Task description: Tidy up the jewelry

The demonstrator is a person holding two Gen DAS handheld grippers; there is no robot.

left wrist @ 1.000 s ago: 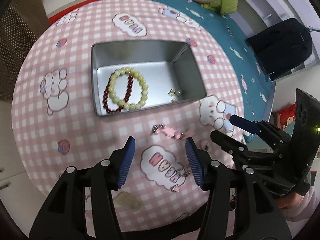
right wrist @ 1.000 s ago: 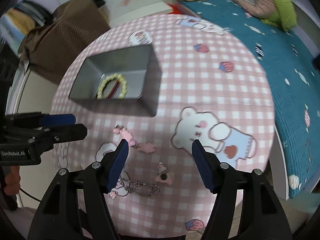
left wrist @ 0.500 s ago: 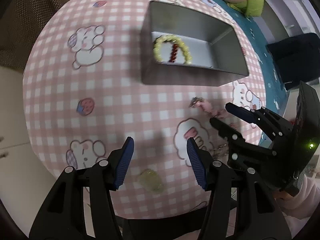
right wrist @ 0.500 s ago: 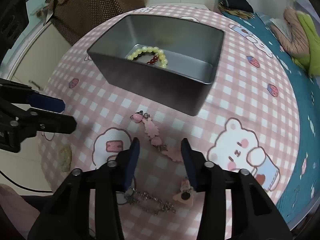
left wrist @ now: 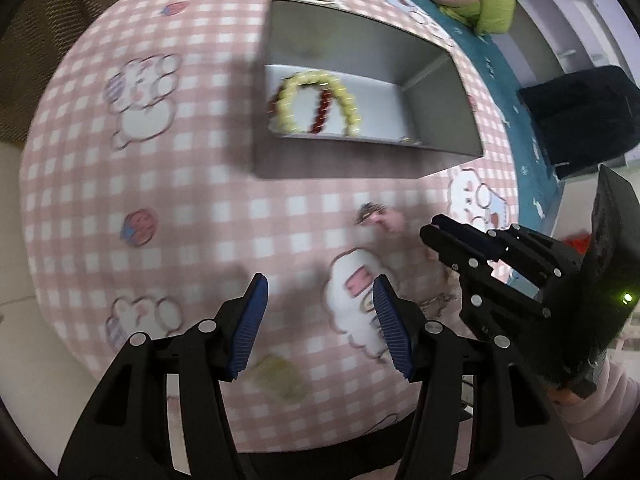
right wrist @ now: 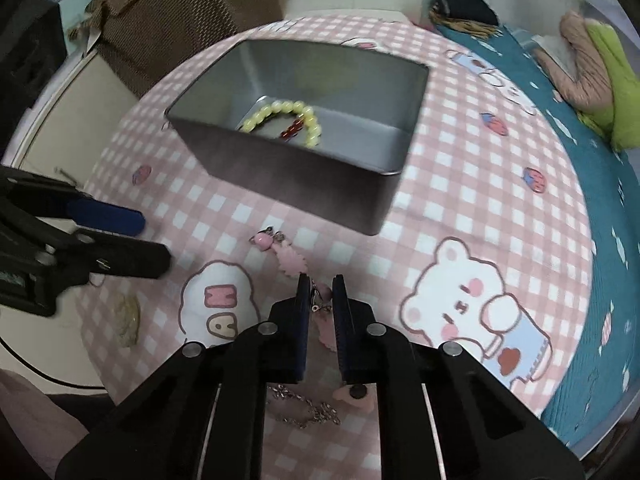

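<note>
Tablecloth [right wrist: 460, 184] print "MEAN" [right wrist: 220, 308], right hand-held gripper [right wrist: 321, 286] pinching pink charm bracelet [right wrist: 292, 260]

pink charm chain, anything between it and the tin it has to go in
Nothing on the cloth lies between the pink charm chain and the tin. Only the tin's near wall must be cleared. The right tongs have just closed on the chain; the left tongs hang open, off to the side.

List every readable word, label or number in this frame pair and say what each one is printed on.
"M" over "A": pink block letters on the white cloud print of the pink checked tablecloth, right wrist view; any further letters are hidden behind the right gripper.
The same cloud print in the left wrist view: letters too blurred to read.
Metal tin: no lettering visible.
Left gripper: no readable marking.
</note>
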